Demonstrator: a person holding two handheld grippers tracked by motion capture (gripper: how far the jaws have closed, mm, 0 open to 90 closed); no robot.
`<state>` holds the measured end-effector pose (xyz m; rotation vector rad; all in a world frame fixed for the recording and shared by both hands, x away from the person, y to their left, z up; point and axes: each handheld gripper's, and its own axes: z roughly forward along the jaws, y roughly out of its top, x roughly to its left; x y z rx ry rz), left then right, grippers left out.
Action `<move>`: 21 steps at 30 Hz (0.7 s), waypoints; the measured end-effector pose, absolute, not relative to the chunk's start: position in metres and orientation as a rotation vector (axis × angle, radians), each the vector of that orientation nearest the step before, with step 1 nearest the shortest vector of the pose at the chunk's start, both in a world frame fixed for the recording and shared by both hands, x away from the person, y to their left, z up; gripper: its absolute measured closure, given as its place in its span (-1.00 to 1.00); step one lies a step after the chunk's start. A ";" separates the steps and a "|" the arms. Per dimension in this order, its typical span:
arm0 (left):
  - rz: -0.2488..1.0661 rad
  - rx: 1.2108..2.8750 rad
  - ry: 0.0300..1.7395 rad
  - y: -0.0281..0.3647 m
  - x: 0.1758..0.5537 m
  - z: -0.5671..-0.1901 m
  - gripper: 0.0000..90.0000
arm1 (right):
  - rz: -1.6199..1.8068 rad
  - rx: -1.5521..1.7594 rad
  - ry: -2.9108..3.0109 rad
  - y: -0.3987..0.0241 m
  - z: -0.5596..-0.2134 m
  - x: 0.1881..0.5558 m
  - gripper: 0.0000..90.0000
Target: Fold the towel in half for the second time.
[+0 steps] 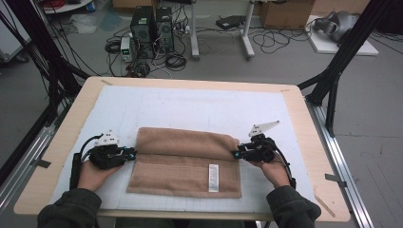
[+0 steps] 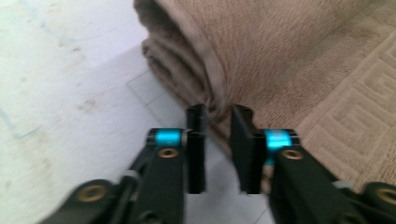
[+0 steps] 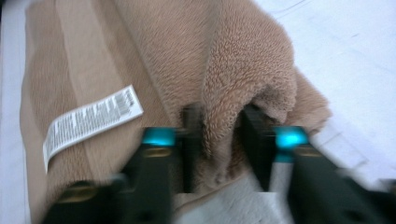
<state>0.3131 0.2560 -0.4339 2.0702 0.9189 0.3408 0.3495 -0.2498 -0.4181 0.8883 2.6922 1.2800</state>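
Tan towel (image 1: 185,161) lies long axis left-right between both hands; left gripper (image 1: 130,154) and right gripper (image 1: 236,154), each spread slightly, straddle the folded edge's opposite ends without pinching.

Tan towel (image 1: 183,161) with woven key-pattern border, white printed label (image 1: 214,178), pale gridded mat (image 1: 190,107), light wood table (image 1: 304,118)

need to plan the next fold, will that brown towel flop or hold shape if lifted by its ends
Probably floppy: the towel is soft terry, its folded edge bunching between the right gripper jaws. Lifted by the ends, the middle would likely sag. Its thick layers suggest some weight, and the pile looks unlikely to slip.
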 end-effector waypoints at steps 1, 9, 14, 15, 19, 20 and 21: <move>0.340 2.059 0.930 0.258 0.314 -0.433 0.51 | 1.297 0.905 2.666 -0.251 -0.417 0.350 0.13; 0.331 2.025 0.927 0.256 0.332 -0.406 -0.03 | 1.272 0.870 2.586 -0.247 -0.388 0.363 -0.24; 0.314 2.015 0.952 0.245 0.356 -0.400 -0.16 | 1.285 0.860 2.617 -0.239 -0.386 0.386 -0.16; 0.311 2.008 0.957 0.242 0.361 -0.400 -0.19 | 1.299 0.864 2.637 -0.238 -0.389 0.392 -0.15; 0.228 1.977 0.990 0.235 0.380 -0.407 -0.17 | 1.323 0.867 2.720 -0.230 -0.402 0.404 0.08; 0.200 1.979 0.997 0.233 0.383 -0.409 0.04 | 1.315 0.849 2.741 -0.228 -0.405 0.405 0.22; 0.196 1.997 0.986 0.231 0.384 -0.411 0.41 | 1.313 0.834 2.760 -0.227 -0.406 0.406 0.43</move>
